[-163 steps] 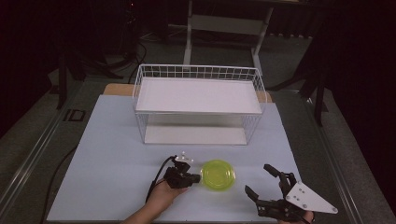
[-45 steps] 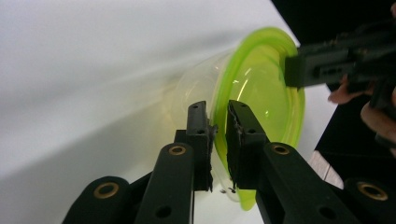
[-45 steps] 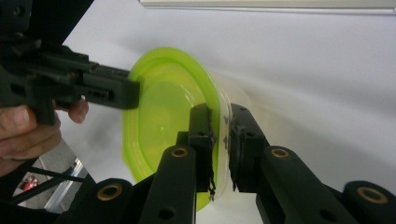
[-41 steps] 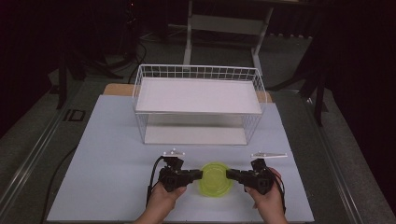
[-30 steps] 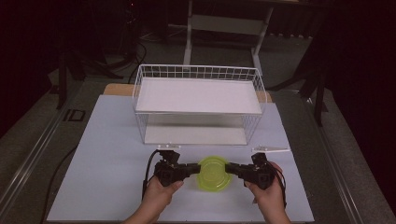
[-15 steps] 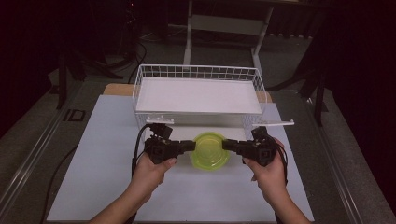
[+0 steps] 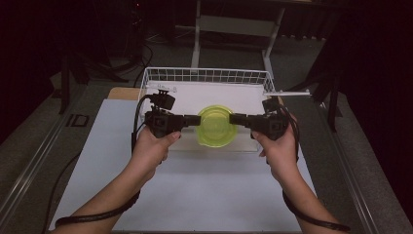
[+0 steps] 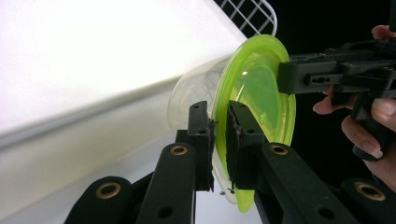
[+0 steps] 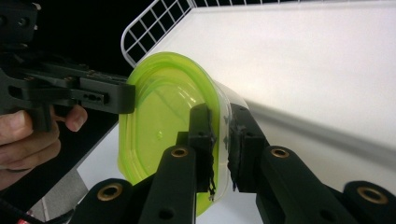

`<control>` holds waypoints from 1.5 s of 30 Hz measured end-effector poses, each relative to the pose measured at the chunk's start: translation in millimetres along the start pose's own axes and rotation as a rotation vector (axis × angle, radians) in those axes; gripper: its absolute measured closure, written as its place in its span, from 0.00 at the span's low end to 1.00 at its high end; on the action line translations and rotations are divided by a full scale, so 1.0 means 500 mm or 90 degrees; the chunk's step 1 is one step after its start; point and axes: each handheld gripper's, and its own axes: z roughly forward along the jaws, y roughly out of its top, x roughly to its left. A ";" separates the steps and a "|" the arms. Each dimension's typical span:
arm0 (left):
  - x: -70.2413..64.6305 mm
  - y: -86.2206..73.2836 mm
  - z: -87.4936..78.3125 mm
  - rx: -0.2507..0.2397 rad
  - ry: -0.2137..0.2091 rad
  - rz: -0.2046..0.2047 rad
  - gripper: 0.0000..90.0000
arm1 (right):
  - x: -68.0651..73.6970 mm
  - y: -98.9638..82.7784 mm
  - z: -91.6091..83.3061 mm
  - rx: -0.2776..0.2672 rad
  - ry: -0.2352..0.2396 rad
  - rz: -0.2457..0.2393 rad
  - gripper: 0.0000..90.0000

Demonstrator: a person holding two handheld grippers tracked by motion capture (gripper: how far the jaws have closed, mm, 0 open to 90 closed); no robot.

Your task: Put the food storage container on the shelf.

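**A:** Start from the high view. Where is the thing?

**B:** A clear plastic container with a lime-green lid [image 7: 216,126] is held in the air between the two grippers, in front of the white wire basket [image 7: 204,76] and above the pale table mat [image 7: 195,195]. The left gripper [image 7: 197,120] pinches its rim at 9 o'clock, the right gripper [image 7: 233,118] at 3 o'clock. The lid faces up and towards the person; its longer axis looks to run from 9 to 3, though it is nearly round.

**A:** And the left gripper view?

**B:** Narrow jaws, pads clamped on the lid's edge [image 8: 252,116], with the clear tub [image 8: 191,100] to the lid's 9 o'clock side (it seems empty, so I'd judge it light).

**A:** The right gripper view?

**B:** The same: jaws nearly closed on the rim [image 9: 159,126], one pad on the green lid, the other on the clear wall [image 9: 233,109].

**A:** How will it handle?

**B:** Thin plastic, probably smooth and a little flexible. The stiff rim, taken at opposite points, is likely the safest hold; uneven pulling could pop the lid or tip it.
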 end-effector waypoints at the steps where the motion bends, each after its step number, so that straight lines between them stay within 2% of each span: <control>1: 0.003 0.008 0.000 0.001 0.001 -0.002 0.91 | -0.002 0.009 0.001 0.001 0.002 0.003 0.90; 5: 0.014 0.043 0.003 0.014 0.005 -0.009 0.91 | -0.012 0.043 0.013 0.012 0.004 0.010 0.90; 9: 0.019 0.068 0.007 0.009 0.017 -0.009 0.91 | -0.022 0.066 0.021 0.008 -0.001 0.011 0.90; 15: 0.036 0.107 0.023 0.014 0.041 -0.015 0.90 | -0.040 0.093 0.042 0.006 -0.005 0.055 0.90; 19: 0.048 0.125 0.035 0.022 0.055 -0.006 0.90 | -0.051 0.105 0.056 0.005 -0.018 0.076 0.90; 24: 0.067 0.140 0.054 0.037 0.057 -0.020 0.90 | -0.067 0.114 0.074 0.017 -0.031 0.098 0.90; 30: 0.073 0.153 0.067 0.034 0.067 -0.009 0.89 | -0.077 0.128 0.082 0.020 -0.043 0.108 0.89; 33: 0.080 0.160 0.073 0.026 0.064 -0.016 0.88 | -0.091 0.133 0.088 0.028 -0.034 0.141 0.88; 35: 0.081 0.163 0.078 0.026 0.069 -0.017 0.81 | -0.099 0.135 0.094 0.033 -0.040 0.154 0.86; 36: 0.081 0.163 0.078 0.026 0.069 -0.017 0.80 | -0.101 0.136 0.098 0.040 -0.048 0.155 0.84; 38: 0.081 0.162 0.086 0.026 0.084 -0.008 0.75 | -0.107 0.136 0.106 0.049 -0.059 0.153 0.79; 42: 0.087 0.159 0.091 0.023 0.101 -0.012 0.71 | -0.110 0.136 0.113 0.046 -0.052 0.158 0.72; 45: 0.091 0.158 0.091 0.009 0.110 -0.008 0.69 | -0.110 0.135 0.115 0.044 -0.045 0.170 0.69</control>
